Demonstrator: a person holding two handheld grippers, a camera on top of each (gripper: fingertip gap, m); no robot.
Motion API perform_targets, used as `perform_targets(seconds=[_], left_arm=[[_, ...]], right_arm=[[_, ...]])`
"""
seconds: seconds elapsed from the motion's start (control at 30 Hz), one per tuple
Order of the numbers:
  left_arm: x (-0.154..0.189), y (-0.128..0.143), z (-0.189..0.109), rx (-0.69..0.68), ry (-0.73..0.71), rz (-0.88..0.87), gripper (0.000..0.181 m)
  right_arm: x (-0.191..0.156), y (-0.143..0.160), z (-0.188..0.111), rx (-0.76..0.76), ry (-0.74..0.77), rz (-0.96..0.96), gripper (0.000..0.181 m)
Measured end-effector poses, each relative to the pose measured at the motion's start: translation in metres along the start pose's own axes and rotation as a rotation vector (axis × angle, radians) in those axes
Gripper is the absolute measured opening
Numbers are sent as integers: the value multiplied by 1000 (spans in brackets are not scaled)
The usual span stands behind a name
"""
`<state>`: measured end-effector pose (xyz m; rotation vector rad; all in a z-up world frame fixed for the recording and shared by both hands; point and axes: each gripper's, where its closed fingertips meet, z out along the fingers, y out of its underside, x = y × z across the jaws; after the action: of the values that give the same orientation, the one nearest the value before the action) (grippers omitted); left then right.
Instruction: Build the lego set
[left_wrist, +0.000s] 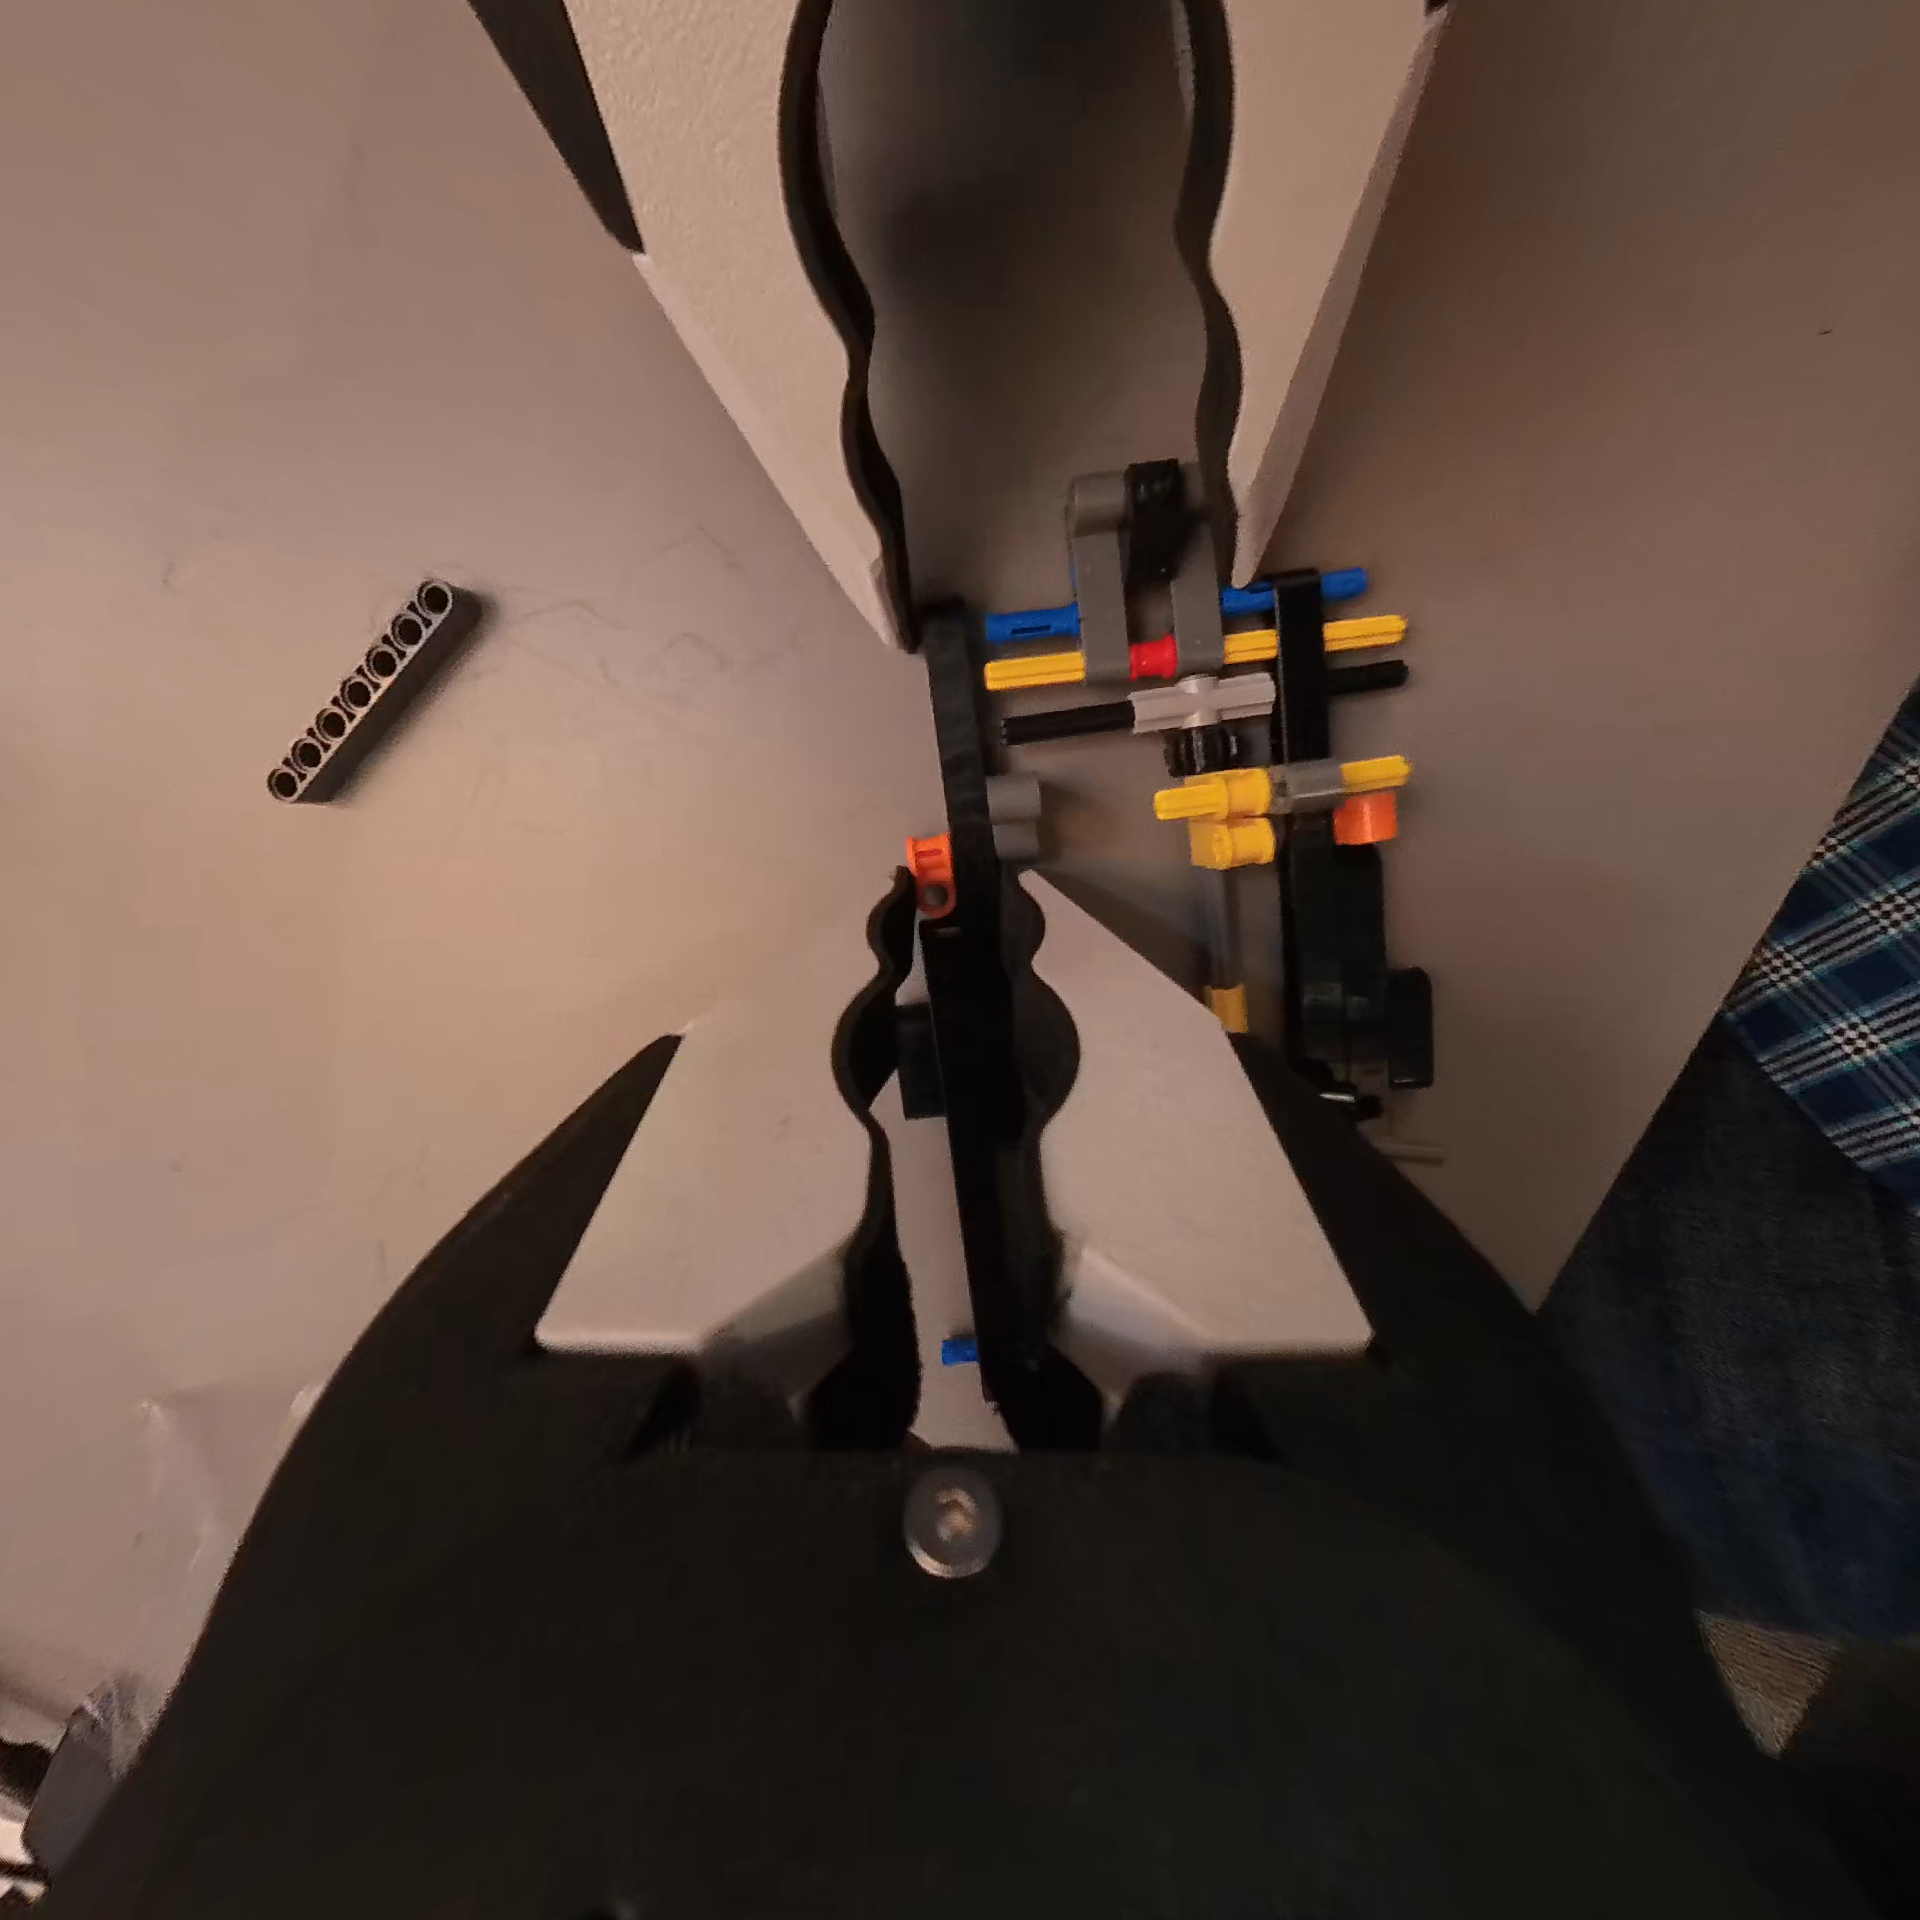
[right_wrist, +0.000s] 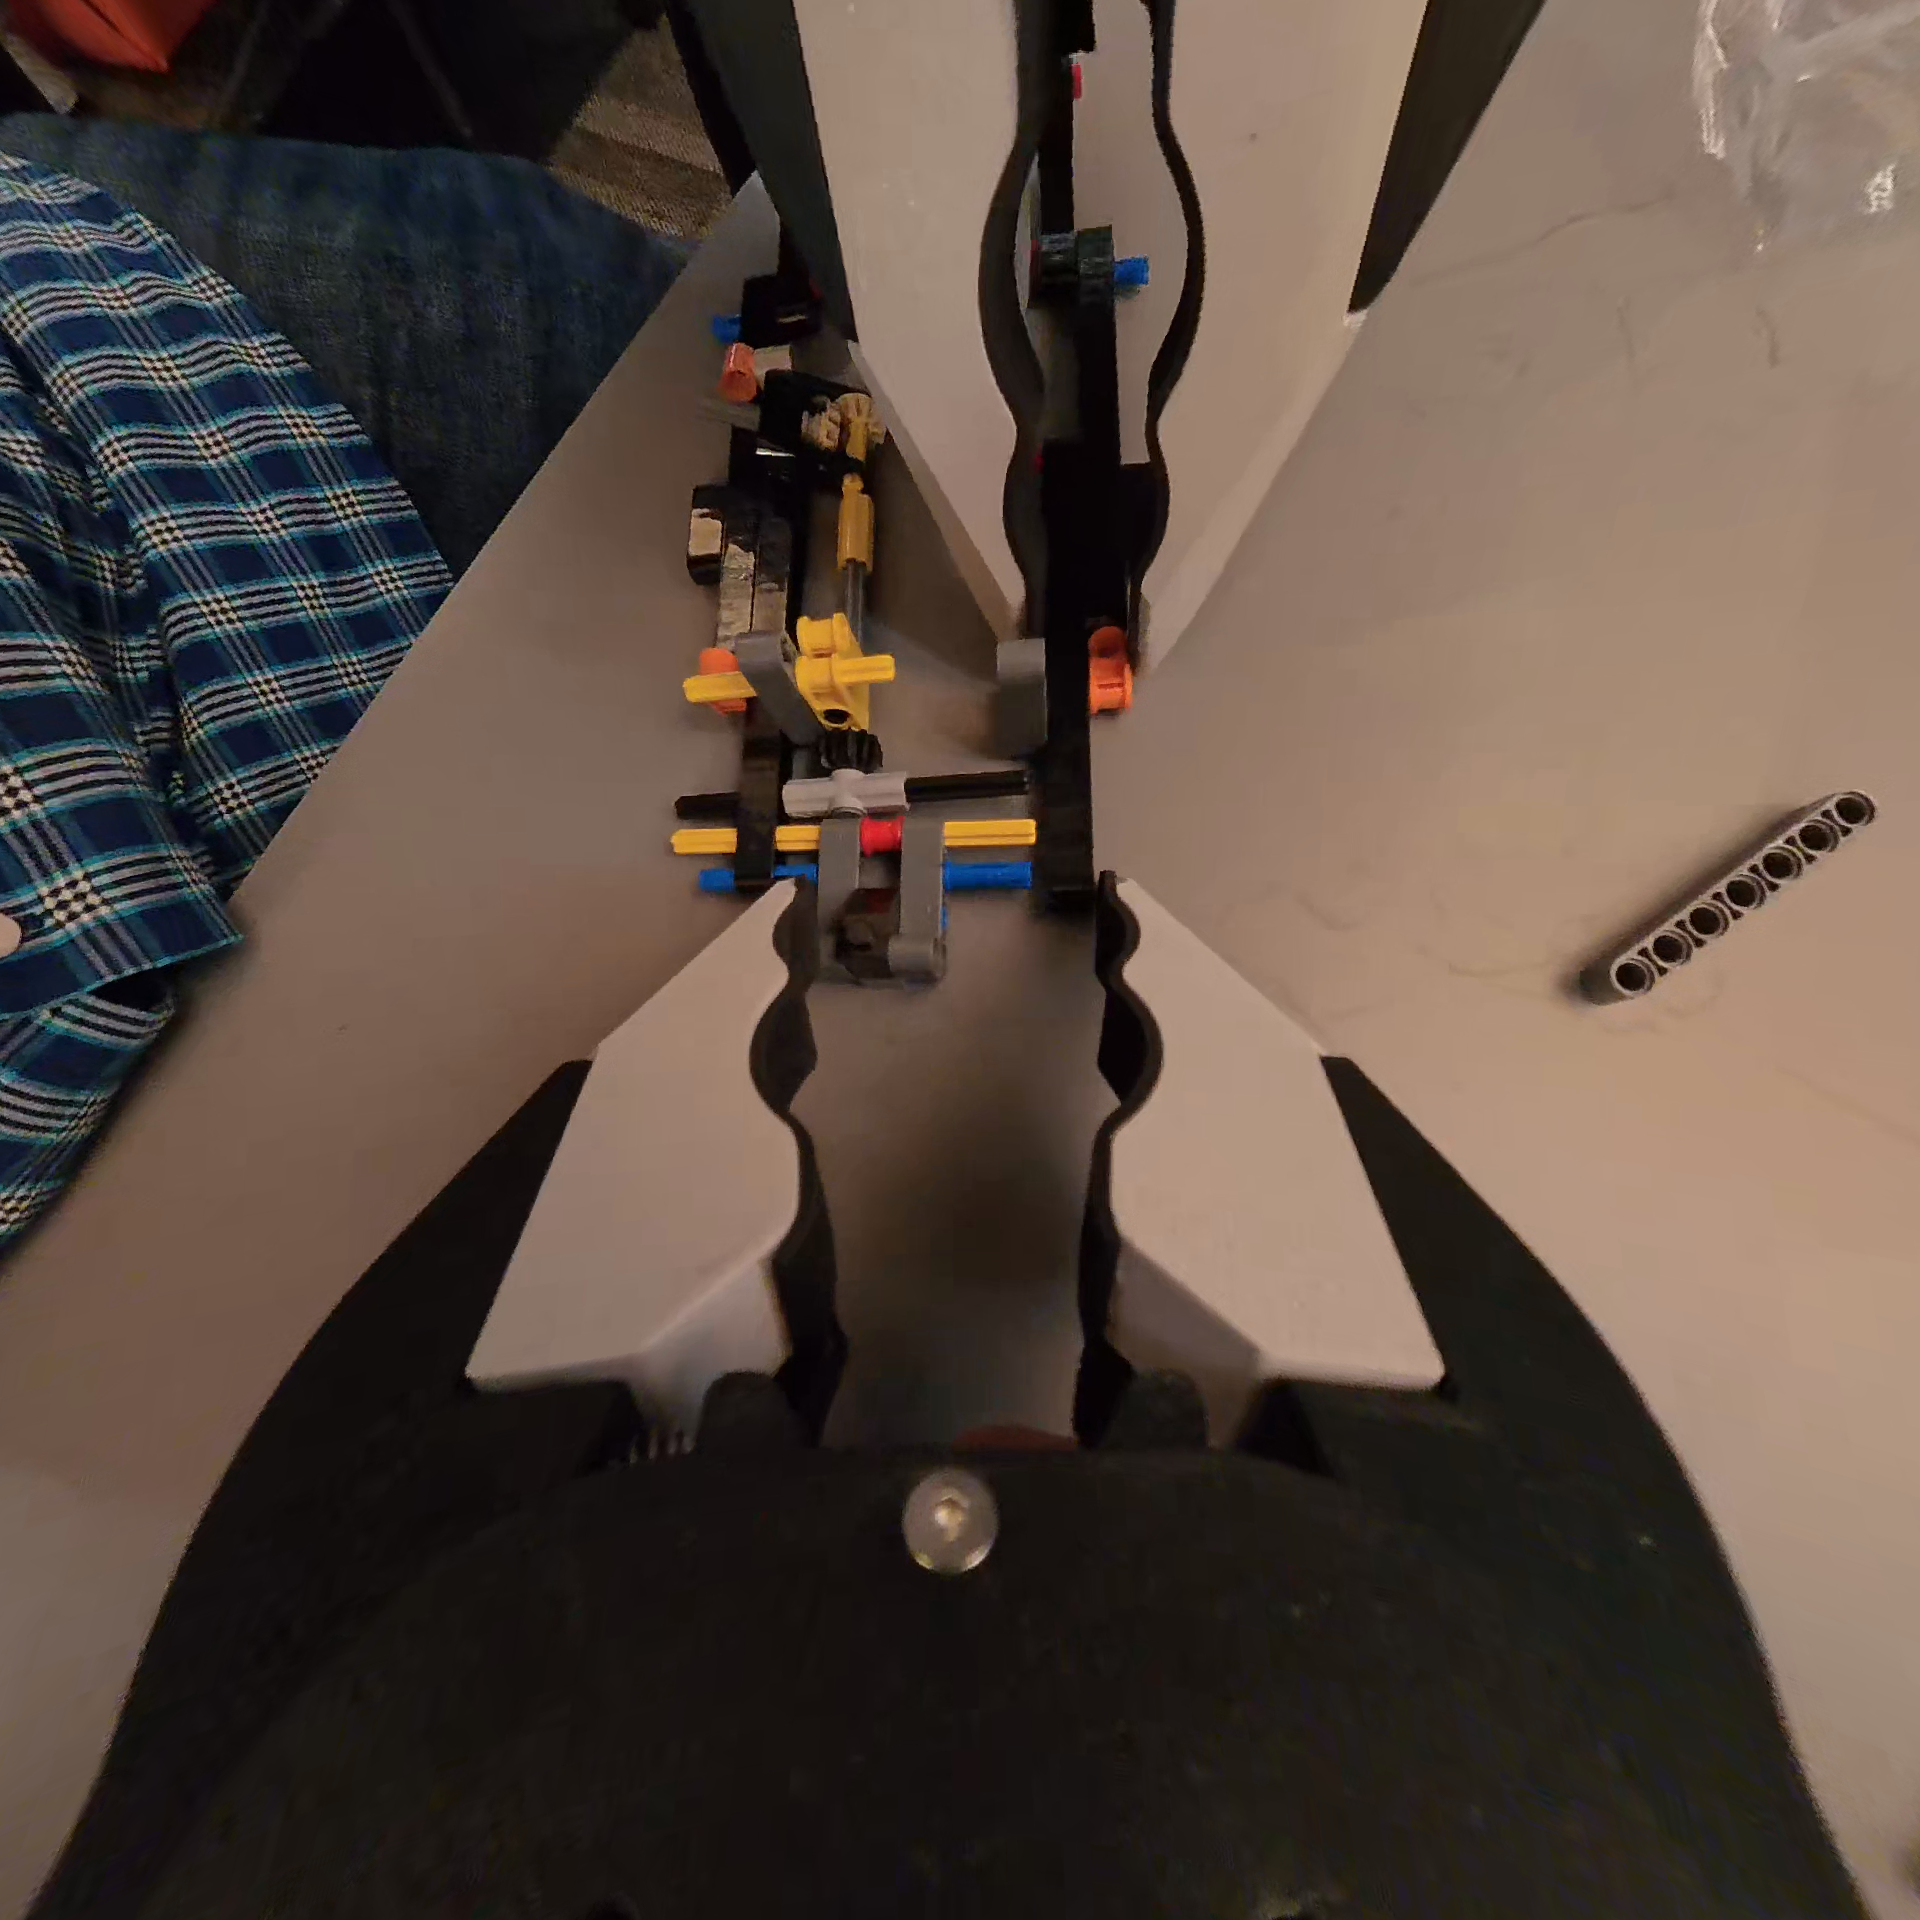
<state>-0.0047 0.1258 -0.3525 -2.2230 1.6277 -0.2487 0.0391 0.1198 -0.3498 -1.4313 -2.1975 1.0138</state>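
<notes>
Lego frame (left_wrist: 1195, 717) on the pale table (left_wrist: 312, 1039), half built, pinned between two grippers meeting nose to nose. Nearest in the left wrist view: left gripper (left_wrist: 961, 935) clamped tight on the long black beam (left_wrist: 971, 1039) forming one side of the frame, orange pin (left_wrist: 928, 860) just past the fingertips. Beyond that, blue, yellow and black rods (left_wrist: 1039, 670) crossing to a second black beam (left_wrist: 1304, 665), with grey links, a red bush and yellow connectors already fitted. Opposite, right gripper (right_wrist: 951, 904) spread wide, holding nothing, tips resting at the frame's end around the grey link (right_wrist: 883, 914). Farther off, loose grey beam (left_wrist: 374, 691) with a row of holes, well apart from the frame and not yet fitted, so likely more to add. Checked cloth (right_wrist: 156, 520) at the table edge. Far end of the frame partly hidden behind a white finger; small gear near the middle hard to make out; clear bag (right_wrist: 1808, 104) at the far corner cut off.
</notes>
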Motion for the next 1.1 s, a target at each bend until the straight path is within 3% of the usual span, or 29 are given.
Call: perform_targets(seconds=[0.33, 1.1], left_arm=[[1, 6, -1, -64, -73, 52, 13], [4, 4, -6, -72, -129, 81, 13]], right_arm=[[-1, -1, 1, 6, 4, -3, 49], [-2, -2, 2, 7, 5, -13, 48]])
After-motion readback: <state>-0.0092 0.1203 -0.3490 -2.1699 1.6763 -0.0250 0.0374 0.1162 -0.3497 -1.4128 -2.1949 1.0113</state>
